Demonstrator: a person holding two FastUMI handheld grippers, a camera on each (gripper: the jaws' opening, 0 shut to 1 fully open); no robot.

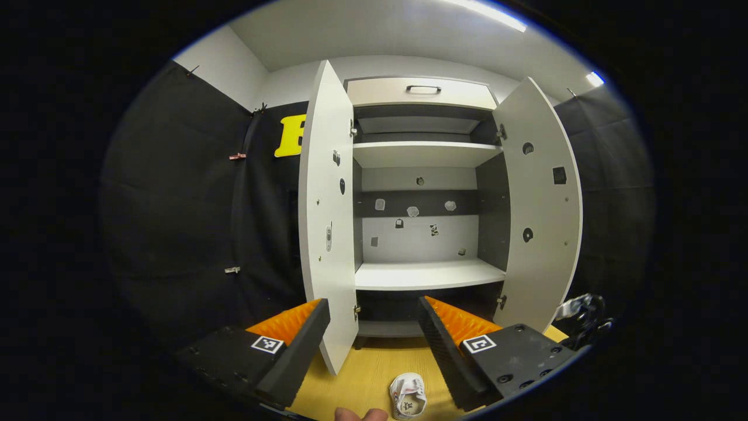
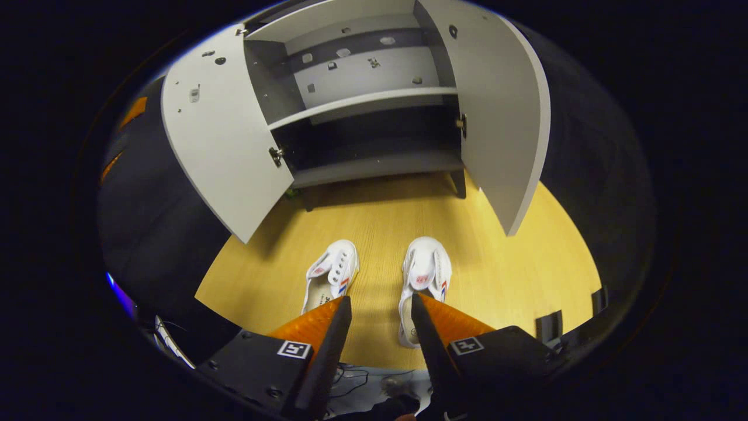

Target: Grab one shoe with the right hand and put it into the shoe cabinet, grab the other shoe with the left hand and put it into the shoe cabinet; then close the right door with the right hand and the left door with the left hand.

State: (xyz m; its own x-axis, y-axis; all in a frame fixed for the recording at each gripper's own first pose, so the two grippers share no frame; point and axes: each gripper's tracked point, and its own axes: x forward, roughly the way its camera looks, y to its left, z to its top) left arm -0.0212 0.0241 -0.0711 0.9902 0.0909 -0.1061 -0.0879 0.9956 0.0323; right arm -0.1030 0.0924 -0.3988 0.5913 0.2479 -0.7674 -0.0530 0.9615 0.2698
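Two white shoes lie side by side on the wooden floor in the right gripper view, the left shoe (image 2: 331, 279) and the right shoe (image 2: 425, 280), toes toward the cabinet. My right gripper (image 2: 381, 307) hovers above their heels, open, holding nothing. The white shoe cabinet (image 2: 374, 93) stands beyond them with its left door (image 2: 219, 140) and right door (image 2: 499, 111) swung wide. In the left gripper view my left gripper (image 1: 374, 313) is open and empty, held up facing the cabinet (image 1: 426, 275); its left door (image 1: 327, 234) and right door (image 1: 543, 210) are open, and one white shoe (image 1: 408, 396) lies below.
The cabinet has several shelves, the lower one (image 1: 429, 273) bare and white, and a dark bottom compartment (image 2: 374, 146). Black cloth walls (image 1: 175, 222) flank it. A fingertip (image 1: 359, 414) shows at the bottom of the left gripper view. Cables (image 2: 356, 374) lie near the floor's front edge.
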